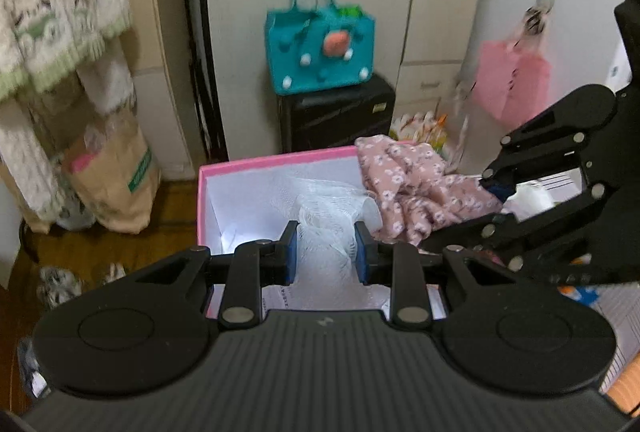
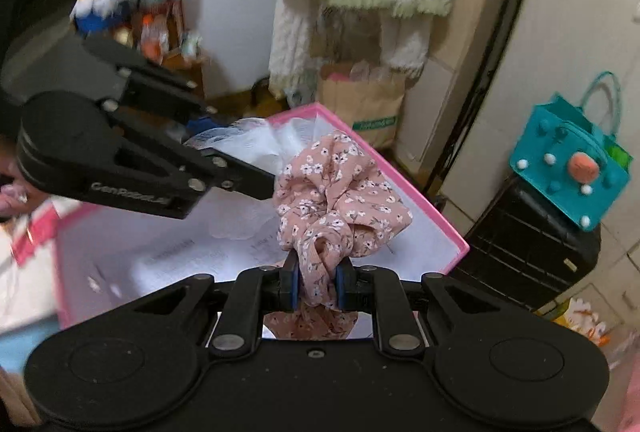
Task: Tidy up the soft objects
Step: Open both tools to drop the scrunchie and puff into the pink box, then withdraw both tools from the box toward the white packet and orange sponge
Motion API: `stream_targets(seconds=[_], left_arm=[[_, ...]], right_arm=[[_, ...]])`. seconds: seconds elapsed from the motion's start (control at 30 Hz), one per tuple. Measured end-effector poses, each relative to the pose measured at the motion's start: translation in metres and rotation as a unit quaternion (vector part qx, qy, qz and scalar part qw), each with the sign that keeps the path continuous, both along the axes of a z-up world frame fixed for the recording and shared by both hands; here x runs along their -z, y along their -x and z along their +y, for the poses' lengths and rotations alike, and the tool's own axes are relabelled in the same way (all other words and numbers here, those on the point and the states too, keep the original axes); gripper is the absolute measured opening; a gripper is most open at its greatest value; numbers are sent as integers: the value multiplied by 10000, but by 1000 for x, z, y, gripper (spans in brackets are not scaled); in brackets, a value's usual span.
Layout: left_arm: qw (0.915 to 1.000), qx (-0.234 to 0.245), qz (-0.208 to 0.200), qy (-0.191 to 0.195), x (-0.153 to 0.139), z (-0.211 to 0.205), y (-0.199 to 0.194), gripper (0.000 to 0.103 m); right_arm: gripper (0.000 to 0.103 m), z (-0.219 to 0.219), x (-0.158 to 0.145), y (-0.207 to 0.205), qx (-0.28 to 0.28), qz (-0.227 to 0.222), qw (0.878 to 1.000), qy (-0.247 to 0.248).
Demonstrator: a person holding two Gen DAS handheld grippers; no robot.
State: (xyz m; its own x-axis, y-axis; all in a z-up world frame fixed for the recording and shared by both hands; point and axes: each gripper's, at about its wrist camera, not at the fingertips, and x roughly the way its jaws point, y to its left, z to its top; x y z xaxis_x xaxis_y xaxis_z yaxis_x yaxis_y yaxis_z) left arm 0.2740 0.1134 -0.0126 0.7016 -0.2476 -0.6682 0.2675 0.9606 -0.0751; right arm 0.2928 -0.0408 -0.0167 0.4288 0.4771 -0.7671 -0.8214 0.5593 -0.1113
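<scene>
My left gripper [image 1: 326,252] is shut on a white mesh cloth [image 1: 324,220], which hangs between its blue pads over the open pink box [image 1: 280,156]. My right gripper [image 2: 317,282] is shut on a pink floral scrunchie [image 2: 340,191], held above the same pink box [image 2: 404,183]. In the left wrist view the pink floral scrunchie [image 1: 412,183] and the right gripper's black linkage [image 1: 552,159] sit at the right, over the box's far right corner. In the right wrist view the left gripper [image 2: 200,151] reaches in from the left with the white mesh cloth [image 2: 248,139].
A teal felt bag [image 1: 320,47] stands on a black case [image 1: 336,115] behind the box. A brown paper bag [image 1: 116,183] and hanging fleecy garments [image 1: 60,11] are at the left over a wooden floor. A pink bag [image 1: 512,83] hangs on the right wall.
</scene>
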Motion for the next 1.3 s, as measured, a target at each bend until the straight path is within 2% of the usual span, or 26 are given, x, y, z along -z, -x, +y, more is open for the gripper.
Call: stream_targets(seconds=[0.07, 0.23, 0.37, 0.47, 0.57, 0.67, 0.73, 0.77, 0.8, 0.87, 0.93, 0.97, 1.0, 1.03, 1.1, 1.2, 1.3], left_arm=[[9998, -65, 152, -56, 10, -3, -16, 26], [9981, -183, 290, -504, 25, -14, -37, 26], [9950, -285, 686, -667, 37, -19, -51, 27], [9926, -359, 968, -636, 45, -21, -62, 27], [9911, -524, 1033, -653, 52, -22, -68, 28], [9896, -694, 1166, -467, 59, -19, -75, 28], [9889, -780, 1192, -423, 64, -19, -78, 28], [9885, -826, 1195, -424, 67, -20, -78, 28], [9884, -841, 1185, -444, 68, -20, -79, 28], [9881, -889, 1168, -465, 70, -21, -79, 29], [9883, -908, 1172, -358, 71, -19, -81, 37], [9887, -908, 1158, -289, 70, -17, -80, 42], [9894, -896, 1111, -280, 69, -17, -79, 42], [9901, -883, 1041, -322, 67, -17, -76, 44], [9916, -836, 893, -413, 58, -18, -69, 54], [9952, -760, 551, -283, 41, -14, -50, 58], [9960, -799, 218, -345, 23, -9, -28, 64]], right_arm=[[20, 9, 10, -15, -157, 102, 9995, 243], [20, 19, 30, -40, -478, 345, 9961, 657], [20, 28, 44, -48, -766, 530, 9909, 968], [20, 41, 55, -53, -1021, 466, 9849, 1319], [21, 51, 64, -59, -1220, 376, 9781, 1644], [21, 59, 72, -64, -1326, 258, 9729, 1877], [25, 62, 79, -64, -1340, 180, 9709, 1976], [34, 63, 80, -63, -1337, 110, 9707, 1996], [43, 62, 80, -61, -1322, 32, 9709, 1995], [54, 55, 74, -59, -1259, -28, 9730, 1933], [55, 49, 67, -54, -1109, 58, 9781, 1761], [61, 45, 61, -51, -1029, 58, 9826, 1543], [69, 41, 55, -48, -908, 15, 9868, 1340], [70, 37, 53, -45, -786, -20, 9898, 1186], [71, 29, 45, -37, -649, -68, 9928, 1009], [71, 11, 32, -19, -493, -165, 9960, 730], [71, -3, 16, -4, -160, -100, 9992, 344]])
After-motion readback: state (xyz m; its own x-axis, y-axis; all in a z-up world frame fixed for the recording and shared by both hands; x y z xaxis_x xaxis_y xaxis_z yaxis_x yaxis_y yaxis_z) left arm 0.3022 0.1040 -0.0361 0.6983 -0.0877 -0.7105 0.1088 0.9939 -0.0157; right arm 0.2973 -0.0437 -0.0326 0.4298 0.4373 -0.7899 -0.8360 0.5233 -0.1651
